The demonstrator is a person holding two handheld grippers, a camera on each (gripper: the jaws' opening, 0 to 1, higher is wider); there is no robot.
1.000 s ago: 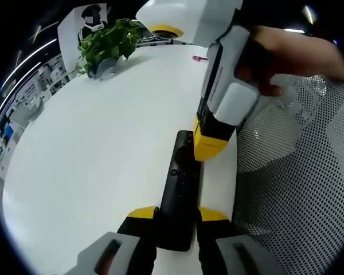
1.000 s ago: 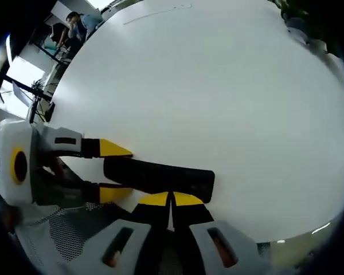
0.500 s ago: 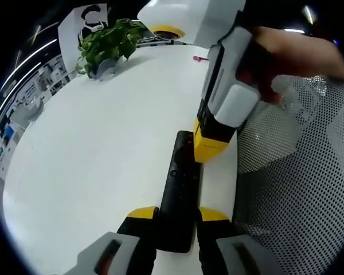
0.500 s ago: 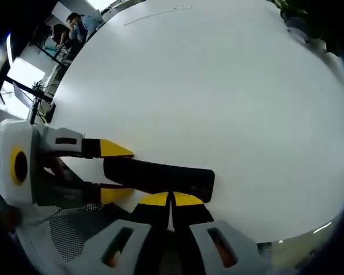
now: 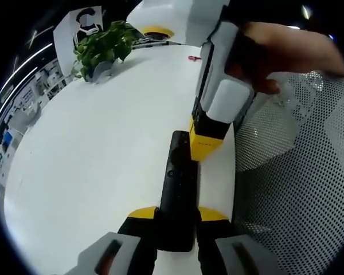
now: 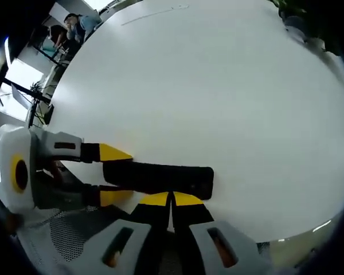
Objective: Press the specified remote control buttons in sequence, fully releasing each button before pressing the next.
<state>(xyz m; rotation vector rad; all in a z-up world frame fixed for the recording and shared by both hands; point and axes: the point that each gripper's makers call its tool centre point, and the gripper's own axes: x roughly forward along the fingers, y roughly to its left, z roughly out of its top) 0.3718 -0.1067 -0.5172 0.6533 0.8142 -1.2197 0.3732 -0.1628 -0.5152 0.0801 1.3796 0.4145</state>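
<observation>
Remote (image 5: 178, 195) lies flat on the white tabletop (image 5: 97, 149), close to its near edge, beside the mesh chair (image 5: 292, 189). We judge it light, stiff and smooth-shelled — liable to skate on the bare tabletop if pushed from above without a steadying grip. The long sides near one end look the best place to hold it, leaving the button face open.

Our left tongs (image 5: 178, 215) do just that: their yellow-tipped jaws are parted about the width of the remote and sit one on each long side of its near end, apparently clamping it; the right gripper view shows the same pinch from the side (image 6: 116, 175).

Our right tongs (image 6: 172, 199) are closed, tips pressed together with no gap and nothing between them. In the left gripper view they come down from above (image 5: 204, 144), held by a hand (image 5: 286, 54), with the yellow tip at the remote's far end. It seems to touch the face there, though we cannot tell whether a button is being pressed or which one.

A potted plant (image 5: 100, 48) stands well apart at the far corner of the tabletop. We would keep the press short and vertical, then lift fully clear before the next — a slanted push could twist the remote in the left jaws.
</observation>
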